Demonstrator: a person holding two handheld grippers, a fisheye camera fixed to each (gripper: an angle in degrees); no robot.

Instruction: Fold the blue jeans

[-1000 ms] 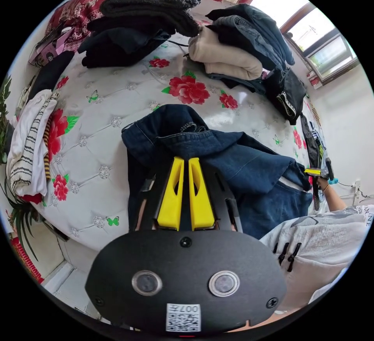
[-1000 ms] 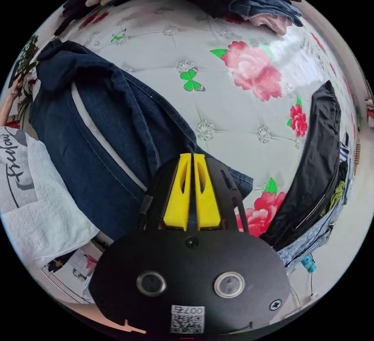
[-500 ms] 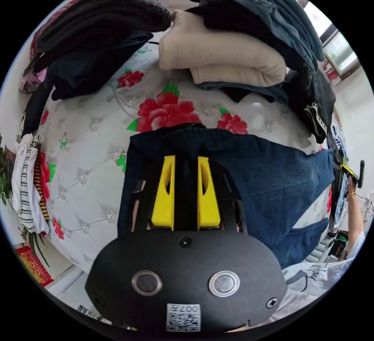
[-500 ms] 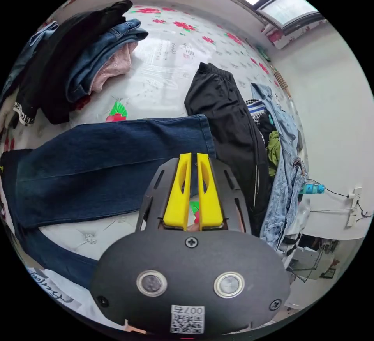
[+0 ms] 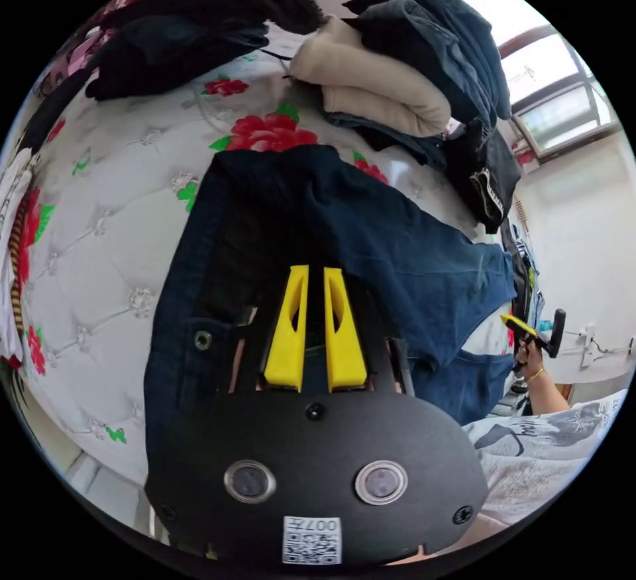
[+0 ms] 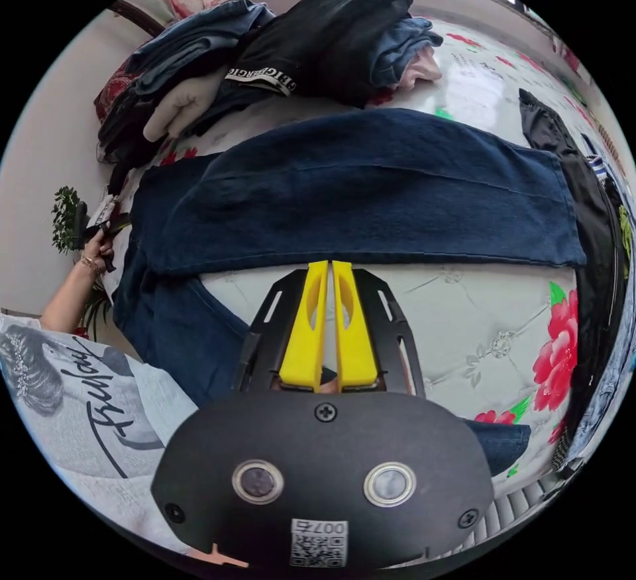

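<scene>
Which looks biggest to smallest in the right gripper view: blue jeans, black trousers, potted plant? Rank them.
1. blue jeans, spread across the bed and nearest the camera, which inflates them.
2. black trousers, a long strip at the fisheye edge.
3. potted plant, small and far off.

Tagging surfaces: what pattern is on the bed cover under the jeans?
White quilted bed cover with red flowers and green butterflies; clearest in the left gripper view.

floral quilted bedspread (image 5: 99, 209), folded beige garment (image 5: 377, 86), black trousers (image 6: 583, 162), houseplant (image 6: 65, 225)

Clothes piles (image 5: 391, 76) beyond jeans (image 6: 371, 189); near bedspread (image 6: 464, 321) free
</scene>
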